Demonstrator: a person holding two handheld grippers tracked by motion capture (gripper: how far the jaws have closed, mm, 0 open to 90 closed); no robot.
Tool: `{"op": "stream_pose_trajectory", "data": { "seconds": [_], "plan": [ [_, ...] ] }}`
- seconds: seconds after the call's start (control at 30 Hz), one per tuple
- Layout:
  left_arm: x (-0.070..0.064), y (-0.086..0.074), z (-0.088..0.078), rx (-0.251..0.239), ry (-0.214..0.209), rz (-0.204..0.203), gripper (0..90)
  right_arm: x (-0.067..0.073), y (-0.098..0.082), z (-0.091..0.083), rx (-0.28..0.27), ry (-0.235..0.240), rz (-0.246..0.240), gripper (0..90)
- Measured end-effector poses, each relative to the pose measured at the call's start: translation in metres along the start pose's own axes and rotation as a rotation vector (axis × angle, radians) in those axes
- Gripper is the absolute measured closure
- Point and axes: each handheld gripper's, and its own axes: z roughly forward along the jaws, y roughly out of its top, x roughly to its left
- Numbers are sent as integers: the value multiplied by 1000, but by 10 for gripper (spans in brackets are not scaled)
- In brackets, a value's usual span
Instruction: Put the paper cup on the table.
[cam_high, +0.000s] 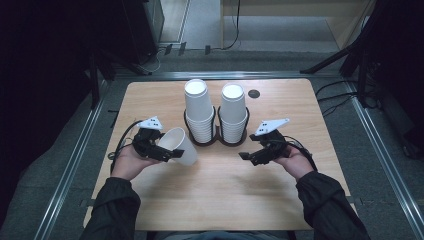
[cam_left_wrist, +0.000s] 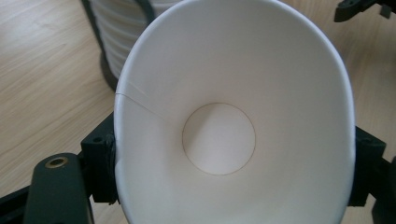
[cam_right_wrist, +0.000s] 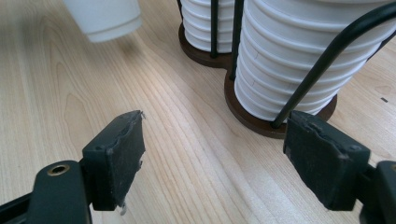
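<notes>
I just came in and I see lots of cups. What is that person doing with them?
A person holds a gripper in each hand at a wooden table. The left gripper squeezes one white paper cup, tipped on its side, beside two cup stacks in a dark holder. The right gripper is open and empty.

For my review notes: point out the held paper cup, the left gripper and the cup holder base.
paper cup (cam_high: 182, 146), high view, on its side wall
left gripper (cam_high: 167, 154), high view, between its fingertips at the cup
cup holder base (cam_right_wrist: 254, 122), right gripper view, on its wooden rim
</notes>
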Motion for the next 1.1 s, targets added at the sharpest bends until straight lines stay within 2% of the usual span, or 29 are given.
{"op": "stream_pose_trajectory", "data": {
  "seconds": [0.2, 0.27, 0.43, 0.63, 0.73, 0.87, 1.0, 1.1],
  "plan": [
    [15, -3, -7, 0, 30, -26, 181, -2, -1, 4, 14, -4, 3, 208],
    [21, -5, -12, -15, 37, -49, 181, -3, -1, 4, 9, -3, 10, 208],
    [35, -9, -23, -26, 74, -79, 181, -3, -2, 6, 20, -8, 17, 208],
    [50, -12, -25, -25, 115, -111, 181, -4, -5, 4, 24, -15, 24, 208],
    [57, -13, -23, -12, 132, -121, 181, -4, -6, 2, 19, -35, 34, 208],
    [64, -11, -23, -1, 162, -127, 179, -4, -9, -1, 7, -33, 50, 205],
    [72, -7, -25, 23, 222, -141, 171, -3, -12, -2, 18, -37, 55, 205],
    [80, -6, -24, 42, 234, -150, 167, -4, -14, -3, 18, -42, 57, 205]
  ]
}}
